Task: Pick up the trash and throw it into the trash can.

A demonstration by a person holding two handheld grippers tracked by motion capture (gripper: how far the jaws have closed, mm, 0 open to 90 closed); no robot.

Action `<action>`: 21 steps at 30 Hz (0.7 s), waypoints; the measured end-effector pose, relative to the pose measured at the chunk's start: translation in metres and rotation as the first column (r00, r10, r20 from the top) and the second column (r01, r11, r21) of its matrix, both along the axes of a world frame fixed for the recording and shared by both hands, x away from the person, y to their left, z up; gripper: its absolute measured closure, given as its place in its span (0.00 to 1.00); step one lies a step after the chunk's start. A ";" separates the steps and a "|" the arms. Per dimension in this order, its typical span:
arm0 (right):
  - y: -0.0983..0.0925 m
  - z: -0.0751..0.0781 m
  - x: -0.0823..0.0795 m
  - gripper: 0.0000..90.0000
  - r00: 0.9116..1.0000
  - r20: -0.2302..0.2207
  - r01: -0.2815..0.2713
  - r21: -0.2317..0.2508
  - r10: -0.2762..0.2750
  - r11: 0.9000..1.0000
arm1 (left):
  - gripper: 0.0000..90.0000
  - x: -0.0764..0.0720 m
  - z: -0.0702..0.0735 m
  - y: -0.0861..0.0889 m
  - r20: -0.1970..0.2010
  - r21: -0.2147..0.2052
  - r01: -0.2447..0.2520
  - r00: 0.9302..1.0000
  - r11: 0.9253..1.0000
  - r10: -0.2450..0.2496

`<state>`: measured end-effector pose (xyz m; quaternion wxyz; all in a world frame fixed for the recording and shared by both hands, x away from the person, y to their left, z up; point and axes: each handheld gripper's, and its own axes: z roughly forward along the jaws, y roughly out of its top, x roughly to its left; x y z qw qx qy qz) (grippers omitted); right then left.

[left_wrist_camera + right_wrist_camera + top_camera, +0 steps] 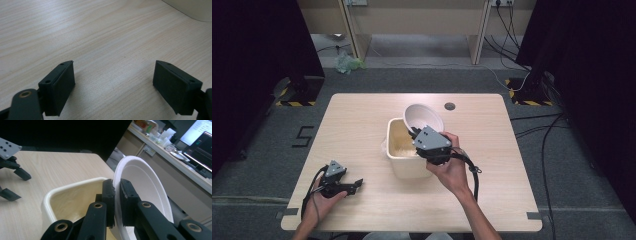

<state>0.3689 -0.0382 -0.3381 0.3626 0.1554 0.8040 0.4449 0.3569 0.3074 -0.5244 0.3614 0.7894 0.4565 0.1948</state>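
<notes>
A pale wood bench (362,120) stands on grey carpet between dark curtains. One cream bin (404,150) sits mid-bench, one white bowl (422,117) tilted over it, its rim pinched by the right hand-held gripper (117,195). The left hand-held gripper (113,82) rests spread, empty.

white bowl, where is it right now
In the high view the white bowl is tilted over the far right corner of the cream bin near the table's middle, its rim clamped by the right gripper.
</notes>
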 end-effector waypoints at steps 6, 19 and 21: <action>0.014 -0.009 -0.001 0.93 0.999 -0.027 -0.047 -0.010 0.046 0.999 | 0.19 0.000 0.000 0.000 0.002 -0.002 0.001 1.000 1.000 -0.001; 0.026 -0.029 0.004 0.93 0.992 -0.095 -0.082 -0.034 0.078 0.996 | 0.19 0.000 0.000 0.001 -0.001 0.001 0.005 1.000 1.000 -0.005; 0.026 -0.032 0.005 0.93 0.991 -0.107 -0.082 -0.038 0.078 0.996 | 0.19 0.000 0.000 0.001 0.000 0.001 0.004 1.000 1.000 -0.004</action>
